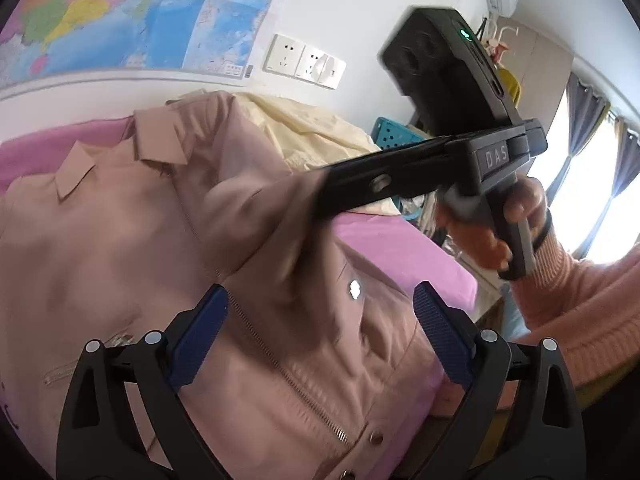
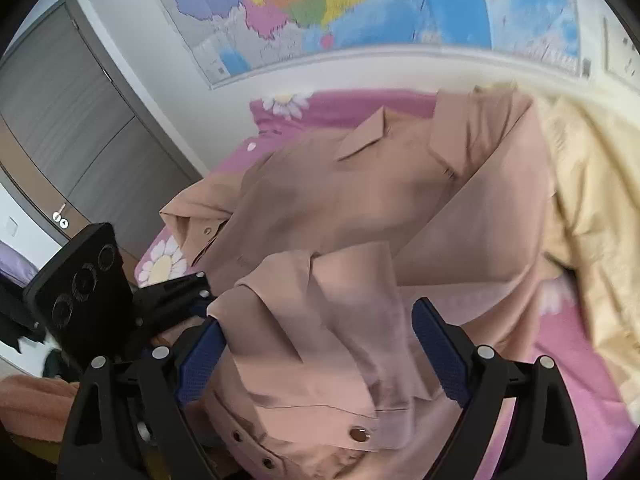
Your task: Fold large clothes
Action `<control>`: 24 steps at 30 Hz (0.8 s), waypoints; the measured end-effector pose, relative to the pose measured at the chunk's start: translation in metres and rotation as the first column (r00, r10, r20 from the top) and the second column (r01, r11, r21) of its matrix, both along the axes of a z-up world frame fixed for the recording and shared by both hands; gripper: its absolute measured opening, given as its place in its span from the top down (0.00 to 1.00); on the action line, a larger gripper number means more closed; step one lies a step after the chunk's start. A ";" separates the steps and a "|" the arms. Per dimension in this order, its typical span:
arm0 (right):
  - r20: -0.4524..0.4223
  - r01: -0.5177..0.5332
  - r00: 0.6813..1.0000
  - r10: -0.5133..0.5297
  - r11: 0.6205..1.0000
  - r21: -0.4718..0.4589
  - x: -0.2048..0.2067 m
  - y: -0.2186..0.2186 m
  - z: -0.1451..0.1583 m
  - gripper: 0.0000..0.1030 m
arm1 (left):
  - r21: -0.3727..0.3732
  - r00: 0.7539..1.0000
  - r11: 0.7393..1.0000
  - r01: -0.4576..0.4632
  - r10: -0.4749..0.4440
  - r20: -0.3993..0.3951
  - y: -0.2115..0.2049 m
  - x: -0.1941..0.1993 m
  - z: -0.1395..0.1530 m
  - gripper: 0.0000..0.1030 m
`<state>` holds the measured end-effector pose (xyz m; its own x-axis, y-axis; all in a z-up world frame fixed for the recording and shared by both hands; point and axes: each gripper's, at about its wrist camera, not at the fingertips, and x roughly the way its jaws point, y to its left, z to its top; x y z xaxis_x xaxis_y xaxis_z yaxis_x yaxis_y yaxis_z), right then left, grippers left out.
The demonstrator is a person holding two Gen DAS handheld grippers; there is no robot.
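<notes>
Here both hand-held grippers (image 1: 320, 340) (image 2: 320, 344) gape over the pink jacket (image 1: 120, 240)

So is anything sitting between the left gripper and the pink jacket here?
Nothing visible. The left gripper hovers with jaws open directly over the jacket front by the zipper. The right gripper reaches across higher up at the sleeve, not in the way.

In the left wrist view, the right tool (image 1: 320, 196) tip is motion-blurred at frame centre; its jaw state is indeterminate. The jacket (image 1: 120, 240) hem is cut off at the bottom edge. The wall map (image 2: 360, 4) text is illegible.
</notes>
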<state>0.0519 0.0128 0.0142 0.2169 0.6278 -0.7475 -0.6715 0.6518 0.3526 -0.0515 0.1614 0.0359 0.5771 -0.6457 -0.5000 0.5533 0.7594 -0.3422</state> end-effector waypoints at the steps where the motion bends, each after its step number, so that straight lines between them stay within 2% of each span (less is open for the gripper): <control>1: -0.012 -0.013 1.000 0.013 1.000 -0.008 -0.001 0.002 -0.002 0.14 | 0.017 1.000 1.000 -0.006 0.006 -0.017 -0.006 0.005 -0.003 0.40; 2: -0.020 -0.025 0.999 0.025 1.000 -0.018 -0.005 0.002 -0.002 0.14 | 0.062 0.997 0.997 -0.042 0.045 -0.056 -0.010 0.014 -0.010 0.71; 3: -0.017 -0.035 0.999 0.034 0.999 -0.035 -0.008 0.003 0.001 0.15 | 0.104 0.991 0.992 -0.077 0.088 -0.102 -0.011 0.024 -0.017 0.83; 4: -0.009 -0.042 0.999 0.041 0.998 -0.055 -0.011 0.002 0.003 0.15 | 0.113 0.978 0.986 -0.121 0.137 -0.155 -0.003 0.035 -0.026 0.96; 7: 0.009 -0.082 0.997 0.082 0.997 0.005 -0.018 -0.015 0.016 0.15 | 0.103 0.937 0.965 -0.243 0.260 -0.235 0.033 0.048 -0.041 0.96; 8: 0.029 -0.072 0.997 0.071 0.997 0.013 -0.020 -0.022 0.022 0.14 | 0.066 0.916 0.958 -0.278 0.285 -0.284 0.053 0.049 -0.047 0.96; 10: 0.106 -0.058 0.993 0.051 0.997 0.058 -0.018 -0.044 0.033 0.11 | 0.002 0.889 0.955 -0.295 0.276 -0.365 0.081 0.049 -0.057 0.87; 11: 0.145 -0.031 0.989 0.022 0.998 0.056 -0.014 -0.052 0.033 0.08 | 0.004 0.886 0.952 -0.306 0.287 -0.365 0.092 0.043 -0.059 0.84; 12: 0.204 0.051 0.977 -0.055 0.998 0.024 -0.004 -0.061 0.031 0.08 | 0.030 0.885 0.947 -0.320 0.310 -0.347 0.098 0.038 -0.058 0.79; 14: 0.244 0.192 0.953 -0.180 0.981 -0.025 0.019 -0.071 0.017 0.08 | 0.060 0.886 0.941 -0.333 0.334 -0.321 0.107 0.027 -0.053 0.57; 16: 0.213 0.231 0.952 -0.221 0.973 -0.019 0.043 -0.074 -0.004 0.08 | 0.046 0.902 0.943 -0.330 0.329 -0.279 0.114 0.017 -0.043 0.54; 18: 0.232 0.264 0.942 -0.243 0.962 -0.064 0.060 -0.067 -0.022 0.08 | 0.065 0.920 0.947 -0.315 0.322 -0.223 0.109 0.010 -0.031 0.38; 19: 0.231 0.265 0.943 -0.239 0.960 -0.088 0.068 -0.062 -0.032 0.08 | 0.086 0.928 0.947 -0.311 0.322 -0.186 0.102 0.005 -0.024 0.19; 20: 0.206 0.250 0.952 -0.226 0.963 -0.098 0.079 -0.056 -0.045 0.08 | 0.116 0.942 0.950 -0.290 0.305 -0.140 0.089 0.002 -0.018 0.11; 22: 0.165 0.232 0.963 -0.212 0.966 -0.110 0.098 -0.048 -0.063 0.08 | 0.158 0.958 0.957 -0.242 0.262 -0.120 0.065 0.007 -0.018 0.08; 23: 0.137 0.219 0.969 -0.206 0.971 -0.094 0.104 -0.047 -0.069 0.14 | 0.200 0.960 0.956 -0.213 0.242 -0.137 0.051 0.016 -0.025 0.08; 24: 0.067 0.184 0.981 -0.181 0.981 -0.052 0.112 -0.046 -0.079 0.48 | 0.225 0.957 0.953 -0.205 0.243 -0.159 0.046 0.024 -0.033 0.10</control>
<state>0.1638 -0.0337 -0.0652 0.3705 0.5296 -0.7631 -0.5585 0.7835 0.2726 -0.0272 0.2069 0.0032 0.5812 -0.3834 -0.7178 0.3031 0.9206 -0.2463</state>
